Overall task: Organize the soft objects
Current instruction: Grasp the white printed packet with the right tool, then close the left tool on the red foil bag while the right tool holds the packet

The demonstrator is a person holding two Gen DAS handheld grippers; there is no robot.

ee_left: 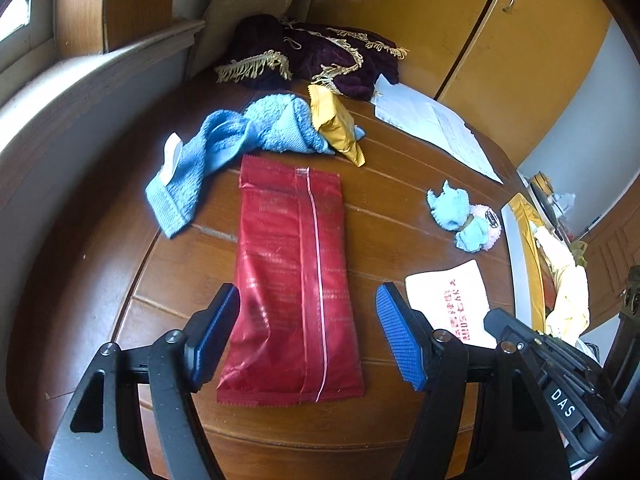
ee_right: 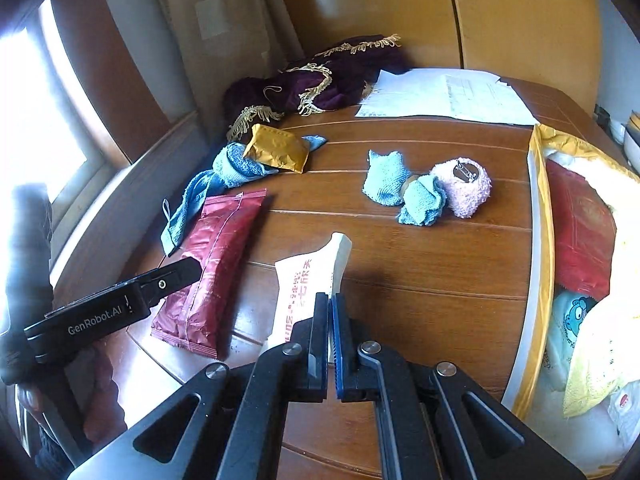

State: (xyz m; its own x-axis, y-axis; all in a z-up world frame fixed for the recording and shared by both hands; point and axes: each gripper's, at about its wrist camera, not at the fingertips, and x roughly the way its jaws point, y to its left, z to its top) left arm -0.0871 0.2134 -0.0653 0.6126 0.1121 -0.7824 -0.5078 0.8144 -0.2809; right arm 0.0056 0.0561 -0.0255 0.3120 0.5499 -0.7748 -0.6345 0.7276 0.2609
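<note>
On the worktop point(ee_left: 400, 208), the left gripper point(ee_left: 308, 332) spreads wide astride the red foil packet's point(ee_left: 288, 280) near end, apparently to grasp it, while just right the right gripper point(ee_right: 331, 344), pinched nearly closed, hovers by the white packet point(ee_right: 308, 280), the open bin point(ee_right: 536, 280) far right.

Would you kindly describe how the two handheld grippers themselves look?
Both are black plastic linkages with silver pivot pins and blue ribbed pads lining the jaws. The left gripper reads "GenRobot.AI" along its side; the right gripper carries a "DAS" label.
</note>
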